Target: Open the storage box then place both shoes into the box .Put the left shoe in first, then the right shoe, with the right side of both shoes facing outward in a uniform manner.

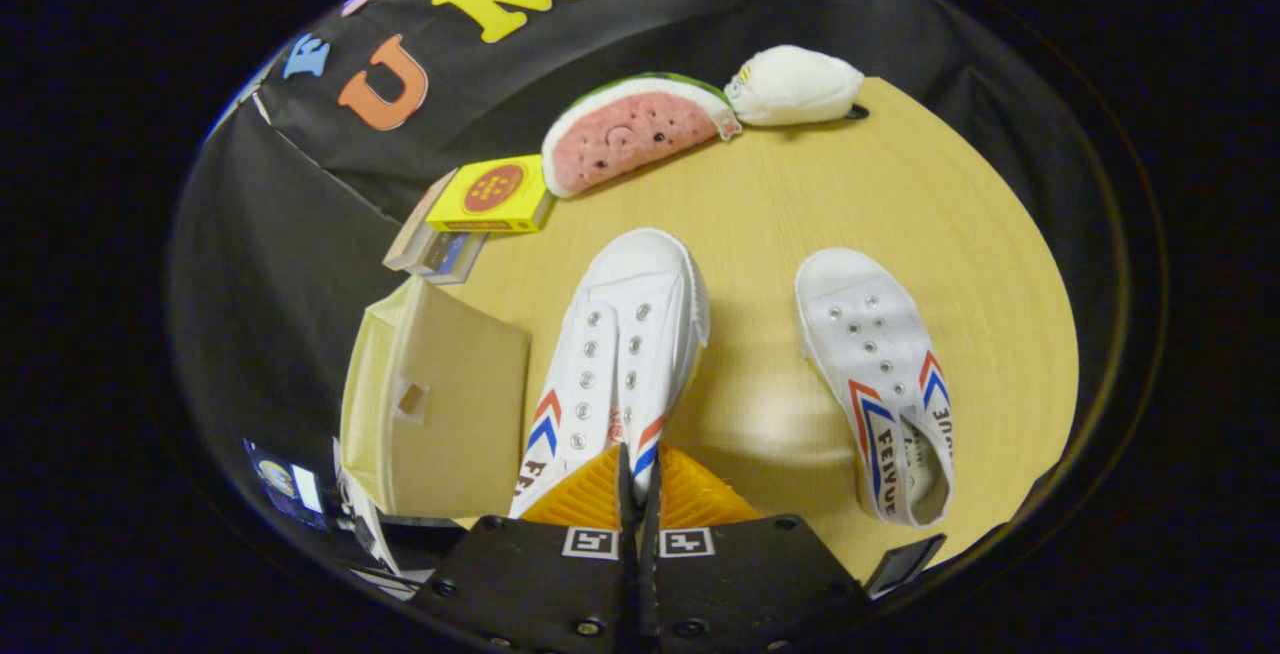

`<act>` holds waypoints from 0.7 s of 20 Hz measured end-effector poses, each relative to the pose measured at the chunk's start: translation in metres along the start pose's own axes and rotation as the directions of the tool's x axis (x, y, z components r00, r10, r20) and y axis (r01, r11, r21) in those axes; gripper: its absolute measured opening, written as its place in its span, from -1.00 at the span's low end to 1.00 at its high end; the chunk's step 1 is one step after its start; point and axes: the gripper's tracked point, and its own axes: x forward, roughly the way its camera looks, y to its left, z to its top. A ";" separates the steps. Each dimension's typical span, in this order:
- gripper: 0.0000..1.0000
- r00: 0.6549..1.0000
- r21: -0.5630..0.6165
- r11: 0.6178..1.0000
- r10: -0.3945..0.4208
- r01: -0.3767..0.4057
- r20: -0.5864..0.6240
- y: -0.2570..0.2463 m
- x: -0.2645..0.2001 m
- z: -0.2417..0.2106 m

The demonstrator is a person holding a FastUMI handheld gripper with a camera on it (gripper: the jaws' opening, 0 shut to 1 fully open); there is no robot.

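Starting at the left, the cream-coloured fabric storage box [435,404] stands beside the table edge with its flap raised, so the opening step looks done, though its inside is hidden from here. Just beyond it lie a small yellow book with a red round emblem [492,196] on top of another flat pale booklet [435,252].

Next comes the white canvas lace-up shoe with red and blue chevrons [615,354], its toe pointing away. The gripper [637,479] has its fingers drawn almost together, and the heel end of this shoe appears pinched between them; I judge it held, with the shoe lifted or tipped slightly off the pale wooden round table [780,214]. It sits just right of the box, nearly touching its wall.

Behind, near the cloth wall, rest a plush watermelon slice [635,129] and a white rounded plush toy [795,84], touching each other.

Further right, the matching second white canvas shoe [880,374] lies flat on the table, well apart from the fingers, untouched.

So neither shoe is in the box yet. Whether the held one is the left shoe I cannot tell for certain. What remains is to carry it leftward into the box with its right side outward, then fetch the other.
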 end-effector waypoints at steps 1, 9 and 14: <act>-1.00 1.000 -0.006 1.000 0.007 -0.007 0.026 0.019 -0.010 0.007; -1.00 0.988 -0.051 0.994 0.104 -0.099 0.111 0.174 -0.031 0.023; -1.00 0.989 -0.091 0.989 0.126 -0.118 0.080 0.249 0.006 0.000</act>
